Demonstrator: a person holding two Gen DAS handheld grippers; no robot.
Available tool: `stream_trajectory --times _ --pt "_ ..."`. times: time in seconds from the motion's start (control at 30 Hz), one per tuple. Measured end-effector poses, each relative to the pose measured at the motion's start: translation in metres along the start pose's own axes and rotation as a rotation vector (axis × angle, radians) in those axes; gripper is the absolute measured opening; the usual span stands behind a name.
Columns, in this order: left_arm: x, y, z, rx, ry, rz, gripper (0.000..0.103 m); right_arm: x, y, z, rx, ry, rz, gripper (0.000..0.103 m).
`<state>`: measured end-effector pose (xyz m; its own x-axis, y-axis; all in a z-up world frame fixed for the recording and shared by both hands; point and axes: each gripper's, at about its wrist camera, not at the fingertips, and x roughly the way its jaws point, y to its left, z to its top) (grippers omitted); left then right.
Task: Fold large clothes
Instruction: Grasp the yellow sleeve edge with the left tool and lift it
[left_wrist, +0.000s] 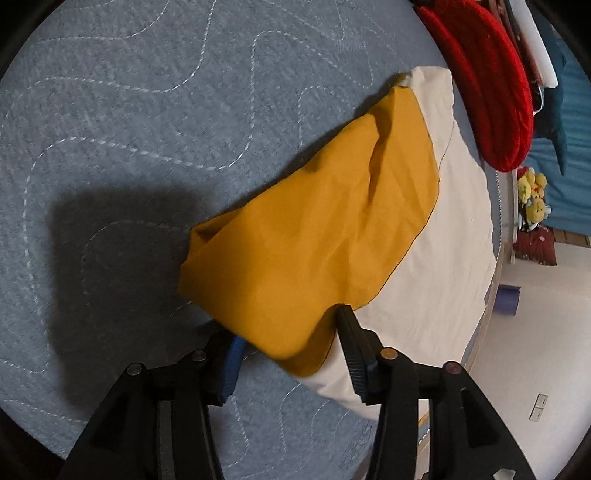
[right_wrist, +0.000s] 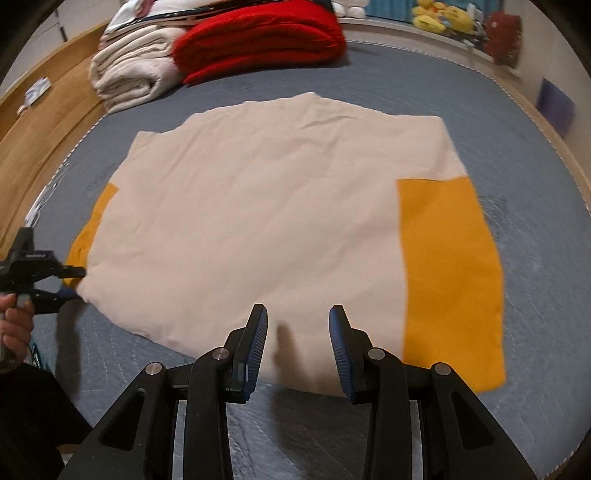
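A large cream shirt (right_wrist: 258, 206) with yellow sleeves lies flat on the blue-grey quilted bed. One yellow sleeve (right_wrist: 450, 273) lies spread at the right. The other yellow sleeve (left_wrist: 310, 229) is bunched at the left edge. My left gripper (left_wrist: 288, 332) is open, its jaws standing either side of the sleeve's end; it also shows in the right wrist view (right_wrist: 75, 282). My right gripper (right_wrist: 297, 314) is open and empty, just above the shirt's near hem.
A folded red blanket (right_wrist: 258, 40) and a folded cream blanket (right_wrist: 129, 74) lie at the far side of the bed (right_wrist: 535, 184). Yellow plush toys (right_wrist: 443, 18) sit beyond. A wooden bed frame (right_wrist: 40, 129) runs along the left.
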<state>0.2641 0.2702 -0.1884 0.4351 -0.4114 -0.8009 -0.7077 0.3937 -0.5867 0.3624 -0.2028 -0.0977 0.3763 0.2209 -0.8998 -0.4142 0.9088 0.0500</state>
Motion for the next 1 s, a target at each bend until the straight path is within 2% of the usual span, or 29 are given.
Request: stream_trajectory --times 0.23,0.27,0.33,0.4,0.47,0.57,0.6,0.7,0.77,0.8,0.83,1.0 --pt "0.001 -0.004 0.002 -0.006 -0.089 0.012 0.047 0.009 0.019 0.004 -0.06 0.008 0.051 0.036" --pt "0.0 -0.005 0.002 -0.003 -0.103 0.015 0.044 0.01 0.022 0.005 -0.068 0.005 0.06 0.036" --pt "-0.001 -0.012 0.001 0.016 -0.137 0.014 0.026 0.009 0.029 0.005 -0.084 -0.002 0.079 0.036" --pt "-0.007 -0.024 -0.003 0.057 -0.179 0.025 0.021 0.008 0.037 0.006 -0.097 -0.008 0.094 0.036" --pt "-0.012 -0.033 -0.009 0.096 -0.216 0.021 0.021 0.008 0.045 0.006 -0.111 -0.015 0.111 0.036" --pt "-0.001 -0.028 -0.007 0.077 -0.187 0.065 0.027 0.01 0.057 0.006 -0.136 -0.012 0.117 0.036" --pt "0.003 -0.022 -0.004 0.045 -0.171 0.061 0.03 0.011 0.061 0.005 -0.144 -0.009 0.118 0.036" --pt "0.007 -0.013 0.003 -0.014 -0.144 0.03 0.032 0.016 0.07 0.004 -0.165 0.003 0.118 0.036" --pt "0.006 -0.016 0.004 0.004 -0.146 0.035 0.024 0.018 0.075 0.004 -0.174 0.011 0.117 0.036" --pt "0.004 -0.02 0.004 0.021 -0.158 0.032 0.014 0.019 0.077 0.004 -0.179 0.015 0.116 0.036" --pt "0.001 -0.023 0.003 0.039 -0.168 0.029 0.011 0.02 0.079 0.005 -0.184 0.017 0.116 0.036" --pt "-0.018 -0.038 -0.004 0.131 -0.224 0.031 0.008 0.021 0.092 0.011 -0.194 0.011 0.124 0.036"
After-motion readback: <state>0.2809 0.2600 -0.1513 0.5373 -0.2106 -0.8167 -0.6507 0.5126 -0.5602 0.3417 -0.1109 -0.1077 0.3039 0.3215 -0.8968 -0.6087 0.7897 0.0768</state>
